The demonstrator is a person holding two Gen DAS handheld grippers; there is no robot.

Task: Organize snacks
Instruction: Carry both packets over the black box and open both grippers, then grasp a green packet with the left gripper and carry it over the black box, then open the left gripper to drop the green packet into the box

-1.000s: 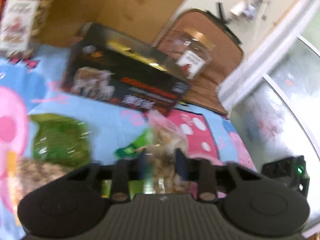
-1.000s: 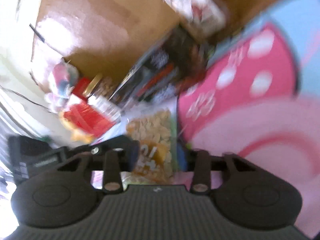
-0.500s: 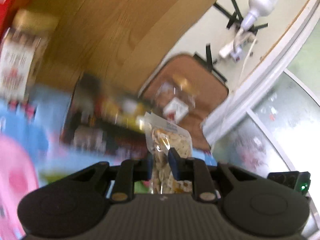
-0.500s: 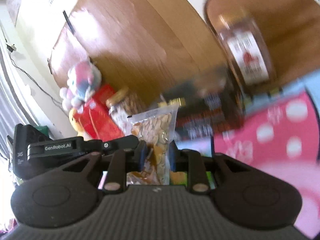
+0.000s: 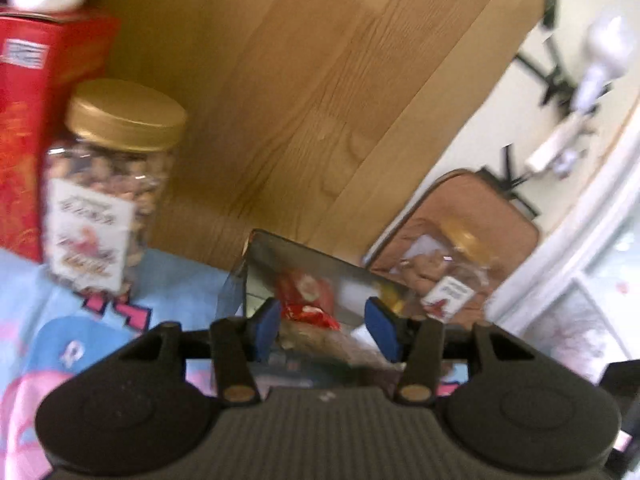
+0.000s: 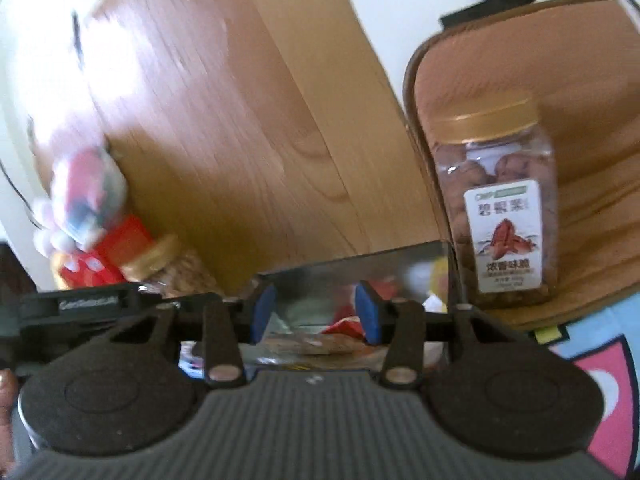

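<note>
The left gripper stands with its blue pads apart, its jaws having just been opening; nothing is pressed between them, and a clear snack bag of pale pieces lies below and beyond the gap, in the open dark box; whether a pad brushes it I cannot tell, the view being blurred. The right gripper likewise has its jaws parted, just opened wider, over the same box; a snack bag lies in the box under the gap, free of the pads. A red wrapper shows in the box behind the bag. To the left of the box a gold-lidded jar of nuts stands upright beside a red carton on the blue and pink cartoon cloth; to the right, a second labelled jar stands upright against a brown cushion; a wooden panel rises behind.
</note>
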